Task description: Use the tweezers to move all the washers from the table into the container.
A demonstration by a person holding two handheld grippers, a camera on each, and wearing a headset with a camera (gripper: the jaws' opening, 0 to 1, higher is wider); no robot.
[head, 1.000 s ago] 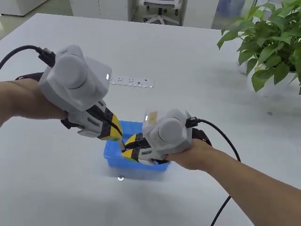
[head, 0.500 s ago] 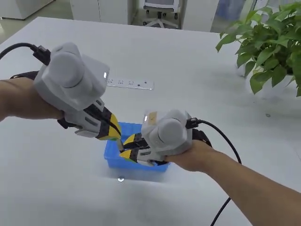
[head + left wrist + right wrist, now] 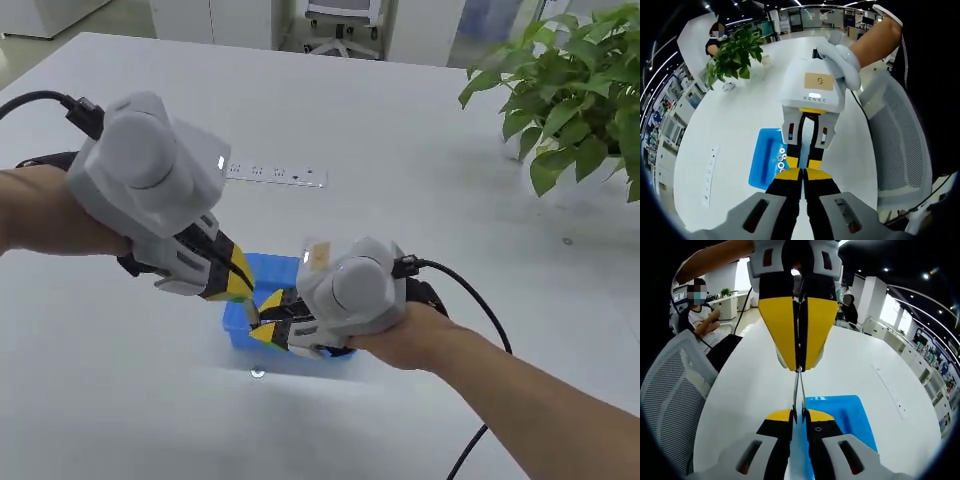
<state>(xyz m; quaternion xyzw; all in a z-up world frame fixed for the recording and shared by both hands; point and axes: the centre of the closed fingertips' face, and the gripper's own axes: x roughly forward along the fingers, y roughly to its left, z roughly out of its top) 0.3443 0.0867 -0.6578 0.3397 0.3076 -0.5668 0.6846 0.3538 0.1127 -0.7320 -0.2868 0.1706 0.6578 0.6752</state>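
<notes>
A blue container (image 3: 238, 335) sits on the white table, with several washers (image 3: 781, 159) inside it. One washer (image 3: 257, 374) lies on the table just in front of it. The two grippers meet tip to tip above the container's near left corner. My left gripper (image 3: 240, 290) comes in from the left, shut on the thin metal tweezers (image 3: 799, 390). The tweezers run straight from its yellow jaws (image 3: 800, 367) into my right gripper (image 3: 800, 416), whose jaws are closed on the other end. In the left gripper view my left gripper (image 3: 803, 175) faces the right gripper (image 3: 802, 162).
A white power strip (image 3: 275, 175) lies on the table behind the grippers. A potted plant (image 3: 580, 90) stands at the far right. Cables trail from both grippers. An office chair (image 3: 670, 390) and people are beyond the table edge.
The right gripper has dipped slightly down and left, staying joined to the left one over the container. The washer on the table has not moved.
</notes>
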